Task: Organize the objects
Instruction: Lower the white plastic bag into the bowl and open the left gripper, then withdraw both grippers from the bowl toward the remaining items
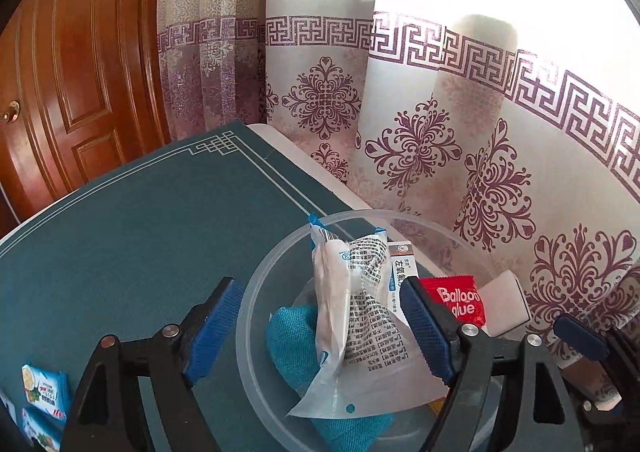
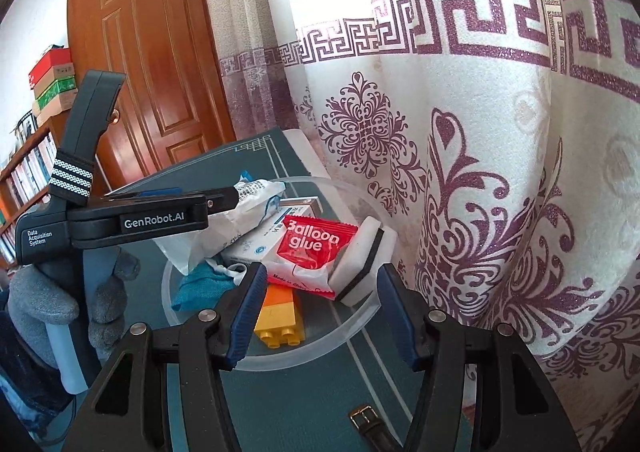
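A clear plastic bowl [image 1: 256, 284] on the teal mat holds a white printed packet [image 1: 360, 316], a teal cloth pouch [image 1: 292, 344], a white medicine box [image 1: 400, 260], a red "Balloon glue" sachet [image 1: 456, 300] and a white sponge block [image 1: 506, 300]. My left gripper [image 1: 320, 332] is open, its jaws either side of the upright packet without touching it. In the right wrist view the bowl [image 2: 344, 332] also shows a yellow-orange toy brick [image 2: 280, 316], the sachet [image 2: 316, 248] and sponge [image 2: 364, 260]. My right gripper [image 2: 320, 312] is open and empty above the bowl's near rim.
Blue snack packets [image 1: 40, 392] lie at the mat's near left. A watch strap with buckle [image 2: 364, 420] lies on the mat below the bowl. A patterned curtain [image 2: 480, 171] hangs close on the right, a wooden door [image 1: 72, 91] behind. The left gripper body [image 2: 120, 219] reaches over the bowl.
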The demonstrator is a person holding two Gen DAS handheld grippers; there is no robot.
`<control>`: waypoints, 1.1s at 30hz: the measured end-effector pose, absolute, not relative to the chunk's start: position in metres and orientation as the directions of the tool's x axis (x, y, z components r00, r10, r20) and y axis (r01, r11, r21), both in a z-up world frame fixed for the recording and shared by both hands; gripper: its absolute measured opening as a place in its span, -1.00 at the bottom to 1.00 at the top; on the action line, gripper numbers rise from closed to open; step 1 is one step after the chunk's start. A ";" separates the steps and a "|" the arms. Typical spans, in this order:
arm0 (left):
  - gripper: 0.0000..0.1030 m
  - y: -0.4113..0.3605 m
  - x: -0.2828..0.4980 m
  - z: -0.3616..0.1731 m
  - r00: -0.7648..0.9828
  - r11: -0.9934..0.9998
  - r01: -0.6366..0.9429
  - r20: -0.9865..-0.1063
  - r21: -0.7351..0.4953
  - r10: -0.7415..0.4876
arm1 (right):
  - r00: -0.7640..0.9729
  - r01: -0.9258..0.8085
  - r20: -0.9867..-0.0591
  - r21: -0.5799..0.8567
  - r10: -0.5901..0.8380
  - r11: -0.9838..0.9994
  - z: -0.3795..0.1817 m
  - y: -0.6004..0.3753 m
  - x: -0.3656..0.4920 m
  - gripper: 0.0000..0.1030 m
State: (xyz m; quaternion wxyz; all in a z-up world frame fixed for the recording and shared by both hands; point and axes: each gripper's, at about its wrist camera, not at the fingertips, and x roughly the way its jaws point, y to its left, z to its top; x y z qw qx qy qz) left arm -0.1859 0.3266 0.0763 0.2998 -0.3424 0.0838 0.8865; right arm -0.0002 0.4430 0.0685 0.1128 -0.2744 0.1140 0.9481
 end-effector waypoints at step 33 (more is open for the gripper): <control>0.99 0.252 -0.121 0.081 -0.703 -0.879 -0.478 -0.605 0.013 0.373 | -0.813 -0.230 -0.572 0.140 0.111 -0.963 0.069 0.411 0.009 0.17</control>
